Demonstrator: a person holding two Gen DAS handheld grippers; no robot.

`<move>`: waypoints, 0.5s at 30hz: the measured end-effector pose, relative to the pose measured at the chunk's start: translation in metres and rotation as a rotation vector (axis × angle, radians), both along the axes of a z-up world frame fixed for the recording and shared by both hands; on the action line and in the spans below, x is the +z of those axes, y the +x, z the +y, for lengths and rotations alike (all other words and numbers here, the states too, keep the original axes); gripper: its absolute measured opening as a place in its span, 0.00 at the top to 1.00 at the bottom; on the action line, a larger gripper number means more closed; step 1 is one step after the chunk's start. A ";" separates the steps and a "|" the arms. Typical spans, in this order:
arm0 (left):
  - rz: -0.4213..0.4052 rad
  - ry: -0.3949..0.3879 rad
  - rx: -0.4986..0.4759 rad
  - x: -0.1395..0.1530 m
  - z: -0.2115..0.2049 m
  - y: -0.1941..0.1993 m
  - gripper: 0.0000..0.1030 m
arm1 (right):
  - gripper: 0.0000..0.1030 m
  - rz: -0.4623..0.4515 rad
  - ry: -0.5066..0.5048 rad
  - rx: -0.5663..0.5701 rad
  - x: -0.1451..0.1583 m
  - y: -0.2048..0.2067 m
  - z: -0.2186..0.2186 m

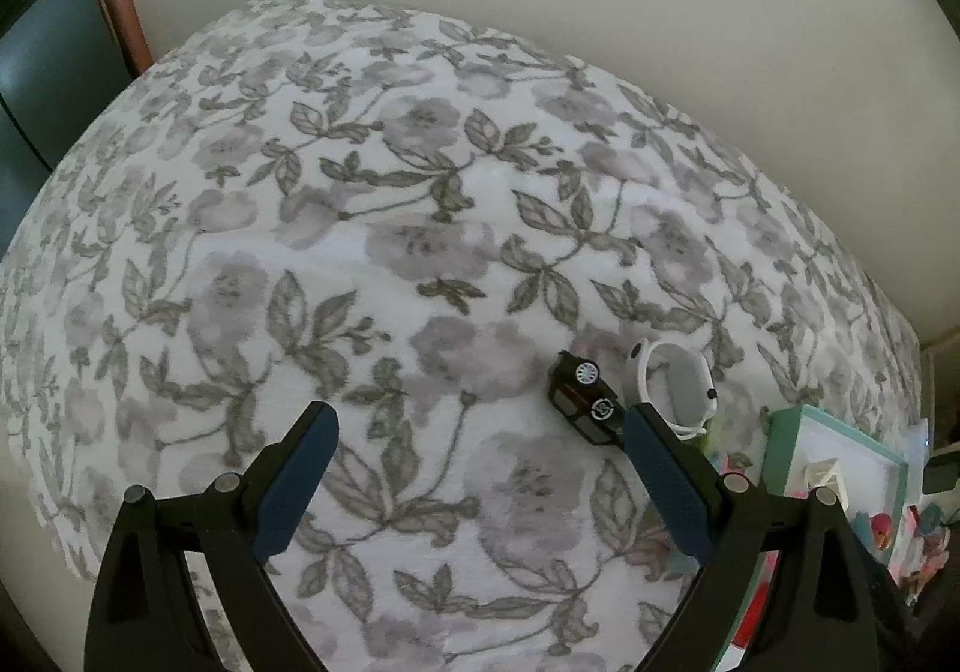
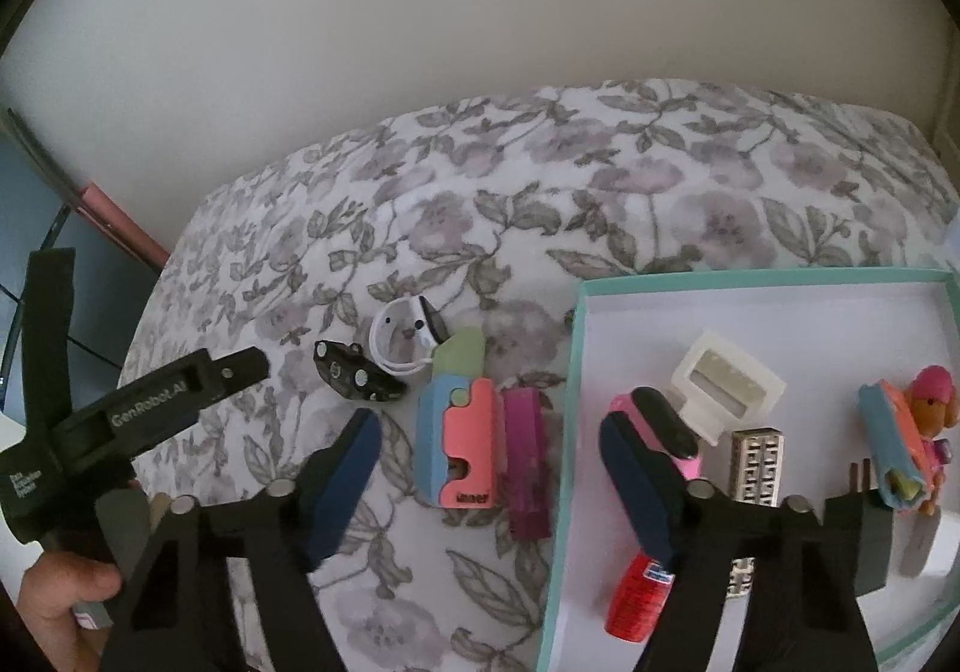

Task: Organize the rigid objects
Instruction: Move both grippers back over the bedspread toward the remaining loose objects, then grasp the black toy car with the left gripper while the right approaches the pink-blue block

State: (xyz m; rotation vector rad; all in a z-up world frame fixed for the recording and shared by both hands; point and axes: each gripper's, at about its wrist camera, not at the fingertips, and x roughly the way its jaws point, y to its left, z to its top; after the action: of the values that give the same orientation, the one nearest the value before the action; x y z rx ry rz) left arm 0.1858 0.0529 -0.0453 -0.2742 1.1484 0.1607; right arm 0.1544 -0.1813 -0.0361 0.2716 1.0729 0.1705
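overhead, both grippers' jaws spread, empty, above toy car (image 1: 585, 396) on bedspread (image 1: 360, 192)

Dim, flat indoor light — soft focus, heavy fisheye bending, dark corners.

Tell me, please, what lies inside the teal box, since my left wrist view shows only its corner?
Observer: A white plastic frame sits toward the back of the teal box, with a patterned silver block in front of it.
Operator: Is anything waiting outside the box?
Observer: Yes, a pink and blue gadget and a magenta piece lie on the bedspread, beside the box's left wall.
Operator: How does the right gripper stand?
Observer: The right gripper has its jaws open, one finger over the bedspread and the other over the box. The gadget and the magenta piece show between them, ungripped.
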 end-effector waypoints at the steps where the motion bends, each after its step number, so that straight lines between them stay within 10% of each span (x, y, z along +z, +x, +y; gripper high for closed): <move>1: 0.001 -0.003 -0.002 -0.001 0.000 0.001 0.07 | 0.31 0.000 0.001 0.006 -0.001 0.001 0.003; 15: 0.032 -0.052 -0.020 -0.026 -0.011 0.022 0.07 | 0.48 0.054 0.017 0.065 -0.028 0.019 0.029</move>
State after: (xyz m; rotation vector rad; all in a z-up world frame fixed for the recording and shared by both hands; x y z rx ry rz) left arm 0.2081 0.0423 -0.0709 -0.3069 1.1883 0.1187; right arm 0.1734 -0.1518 -0.0639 0.2578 1.1345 0.2311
